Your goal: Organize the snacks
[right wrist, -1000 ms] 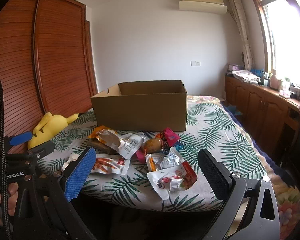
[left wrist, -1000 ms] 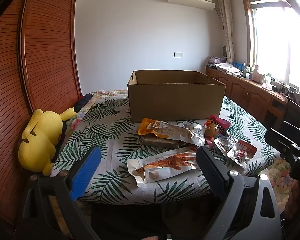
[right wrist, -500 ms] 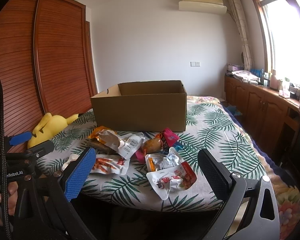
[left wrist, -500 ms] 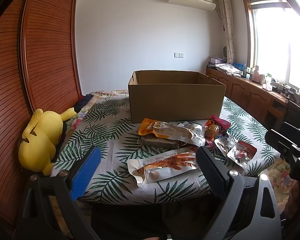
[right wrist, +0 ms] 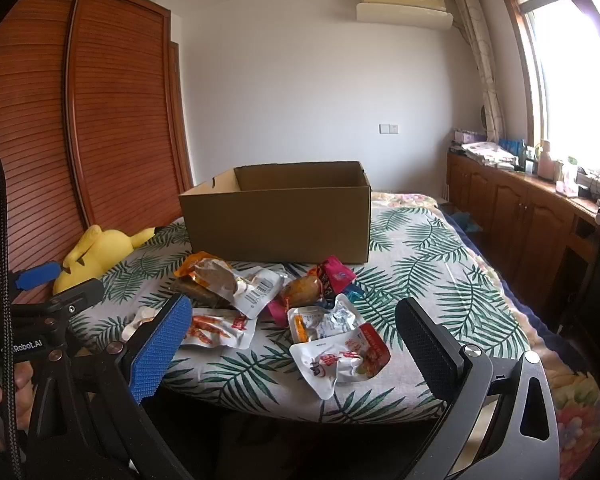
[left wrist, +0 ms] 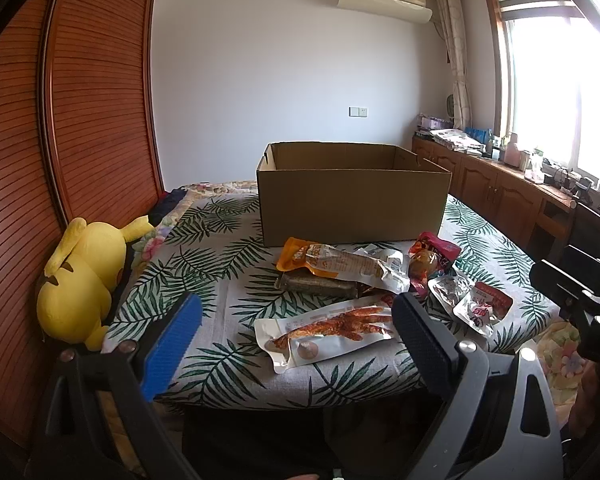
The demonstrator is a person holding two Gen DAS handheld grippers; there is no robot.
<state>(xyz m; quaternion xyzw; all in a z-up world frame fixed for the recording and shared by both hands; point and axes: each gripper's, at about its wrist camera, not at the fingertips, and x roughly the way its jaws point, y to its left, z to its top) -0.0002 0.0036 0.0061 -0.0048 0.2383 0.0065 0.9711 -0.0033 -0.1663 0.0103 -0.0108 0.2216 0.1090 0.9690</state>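
An open cardboard box [left wrist: 354, 204] stands on the leaf-print bed, also in the right wrist view [right wrist: 278, 222]. Several snack packets lie in front of it: a long white packet with red chicken feet [left wrist: 332, 332], an orange-and-silver packet [left wrist: 336, 266], a dark bar [left wrist: 318, 285], a pink packet [left wrist: 436, 250], and a red-and-white pouch [right wrist: 342, 358]. My left gripper [left wrist: 296, 344] is open and empty, just short of the bed's near edge. My right gripper [right wrist: 296, 344] is open and empty, in front of the red-and-white pouch.
A yellow plush toy [left wrist: 82, 276] lies at the bed's left side against a wooden wardrobe [left wrist: 60, 160]. Wooden cabinets [right wrist: 516, 216] with clutter run under the window on the right. The bed's near edge [right wrist: 300, 410] drops off below the snacks.
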